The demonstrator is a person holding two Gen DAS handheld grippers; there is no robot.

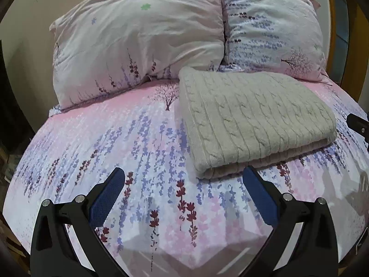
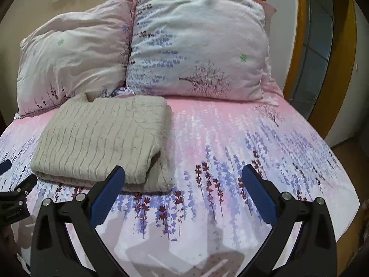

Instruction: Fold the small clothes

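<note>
A beige cable-knit sweater [image 1: 251, 117] lies folded in a neat rectangle on the floral bed sheet [image 1: 115, 143]. It also shows in the right wrist view [image 2: 101, 136], left of centre. My left gripper [image 1: 183, 175] is open and empty, hovering over the sheet just in front of the sweater's near left corner. My right gripper [image 2: 183, 173] is open and empty, just in front of the sweater's near right corner, its left finger [image 2: 108, 191] overlapping the sweater's edge in the view. Each gripper shows at the edge of the other's view.
Two floral pillows [image 1: 138, 39] [image 1: 274, 27] lean against the wall at the head of the bed. A wooden door frame [image 2: 297, 34] stands to the right of the bed. The bed's right edge [image 2: 346, 184] drops to the floor.
</note>
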